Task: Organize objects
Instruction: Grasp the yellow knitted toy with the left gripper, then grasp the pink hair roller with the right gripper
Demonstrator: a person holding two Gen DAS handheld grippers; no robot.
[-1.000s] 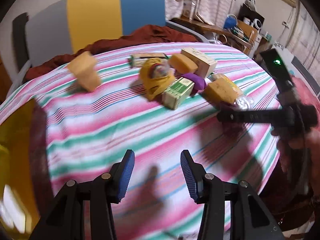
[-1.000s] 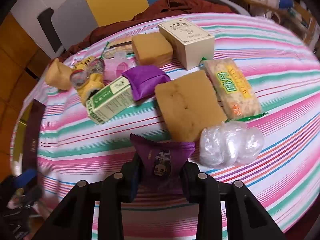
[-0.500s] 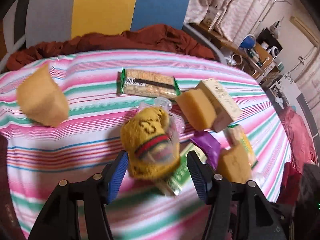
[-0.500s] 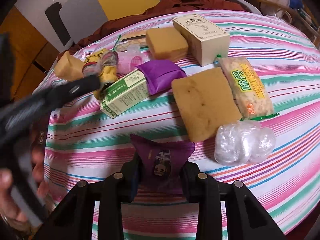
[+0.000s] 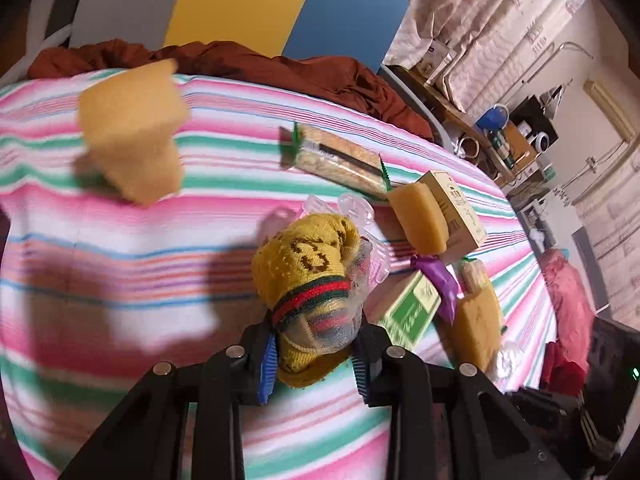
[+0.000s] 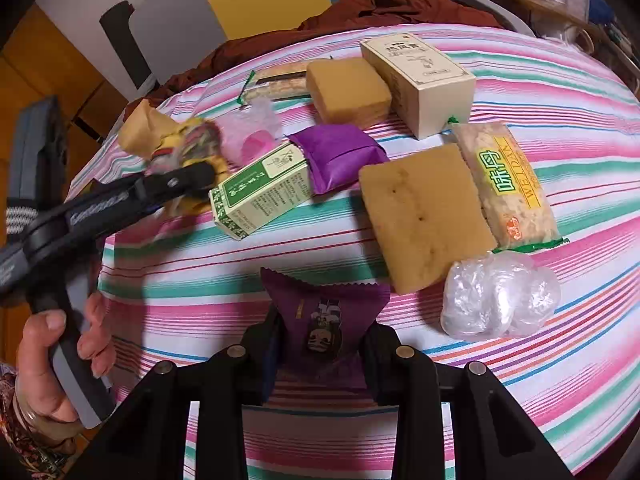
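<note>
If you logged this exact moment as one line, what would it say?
left tongs: closing around yellow knitted bundle | right tongs: shut on purple packet | other items: on striped tablecloth

Home: curtains [image 5: 500, 20]; striped tablecloth [image 5: 160, 240]

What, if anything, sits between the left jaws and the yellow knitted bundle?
Nothing visible. The yellow knitted bundle already lies between the left gripper jaws, which are closing on it. The green box lies just beside its right side, outside the jaws.
</note>
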